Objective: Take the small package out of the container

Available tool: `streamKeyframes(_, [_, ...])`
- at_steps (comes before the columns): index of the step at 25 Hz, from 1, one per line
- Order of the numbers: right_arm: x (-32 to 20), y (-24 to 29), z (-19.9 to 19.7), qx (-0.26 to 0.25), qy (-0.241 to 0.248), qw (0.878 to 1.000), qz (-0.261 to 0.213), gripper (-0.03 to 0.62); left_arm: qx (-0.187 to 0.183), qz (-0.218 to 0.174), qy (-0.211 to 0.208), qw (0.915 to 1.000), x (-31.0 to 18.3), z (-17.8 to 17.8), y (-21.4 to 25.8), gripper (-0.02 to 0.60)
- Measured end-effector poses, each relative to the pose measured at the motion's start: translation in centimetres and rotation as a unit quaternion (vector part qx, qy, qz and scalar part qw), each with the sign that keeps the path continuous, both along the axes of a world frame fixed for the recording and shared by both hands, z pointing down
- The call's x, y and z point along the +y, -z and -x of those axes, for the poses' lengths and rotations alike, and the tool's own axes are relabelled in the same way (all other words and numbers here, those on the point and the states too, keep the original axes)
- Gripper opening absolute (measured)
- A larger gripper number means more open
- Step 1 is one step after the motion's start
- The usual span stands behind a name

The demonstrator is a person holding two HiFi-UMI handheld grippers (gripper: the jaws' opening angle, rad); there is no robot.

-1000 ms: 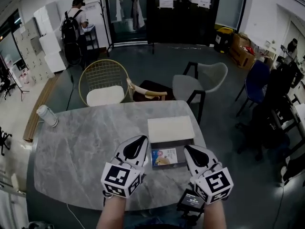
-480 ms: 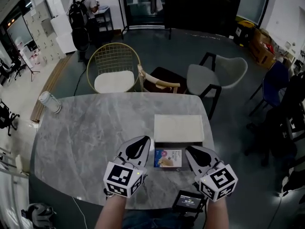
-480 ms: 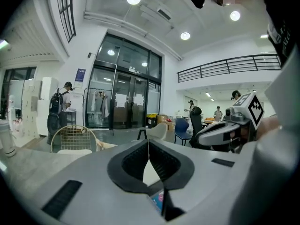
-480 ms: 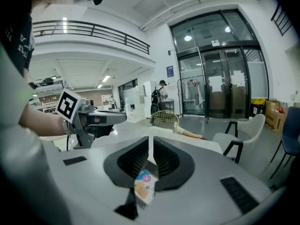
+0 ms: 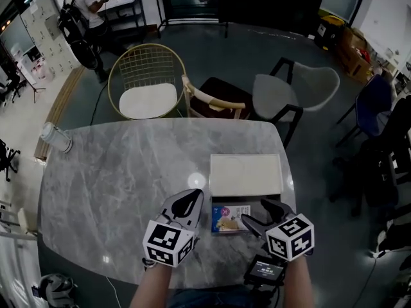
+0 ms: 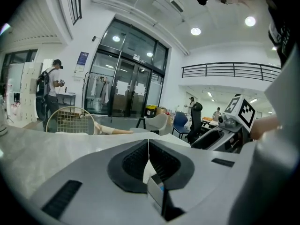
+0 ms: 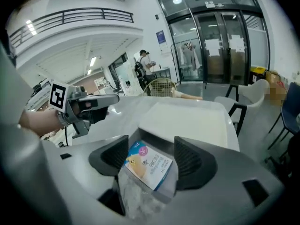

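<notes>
A small package (image 5: 230, 217) with a blue and white printed face lies in a dark, shallow container (image 5: 277, 198) on the marble table (image 5: 115, 185). The container's white lid (image 5: 244, 174) rests just behind it. My right gripper (image 5: 255, 212) hangs over the package's right side; its jaws have just been opening and stand wide apart. In the right gripper view the package (image 7: 147, 165) sits low between the pads of my right gripper (image 7: 151, 156), which do not press on it. My left gripper (image 5: 190, 197) is shut and empty, just left of the container; its jaws meet in the left gripper view (image 6: 148, 156).
A white bottle (image 5: 54, 138) lies at the table's far left edge. A wire chair (image 5: 144, 88), a wooden chair and a grey chair (image 5: 292, 92) stand beyond the table. A small screen device (image 5: 264, 271) hangs at the near edge below my right hand. A person stands far back left.
Both grippers have dropped closer to the table beside the container. The right jaws went from shut to wide open. The left jaws stayed shut.
</notes>
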State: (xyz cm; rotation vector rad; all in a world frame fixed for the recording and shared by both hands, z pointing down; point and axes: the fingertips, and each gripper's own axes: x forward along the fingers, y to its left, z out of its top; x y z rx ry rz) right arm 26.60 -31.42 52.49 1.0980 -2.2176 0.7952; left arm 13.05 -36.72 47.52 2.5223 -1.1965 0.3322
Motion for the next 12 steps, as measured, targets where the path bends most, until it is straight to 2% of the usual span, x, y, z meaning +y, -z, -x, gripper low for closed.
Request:
streamKeyframes(3, [0.0, -3.0, 0.2, 0.0, -0.003, 0.998, 0.07, 0.308, 0.002, 0.013, 0.001, 0.9999, -0.4, 0.0, -1.2, 0.012])
streamKeyframes(6, [0.6, -5.9, 0.2, 0.013, -0.006, 0.99, 0.142, 0.31, 0.006, 0.028, 0.002, 0.9996, -0.6, 0.0, -2.3, 0.012])
streamKeyframes(12, [1.2, -9.8, 0.1, 0.039, 0.011, 0.97, 0.241, 0.31, 0.005, 0.043, 0.012, 0.999, -1.4, 0.5, -3.6, 0.012])
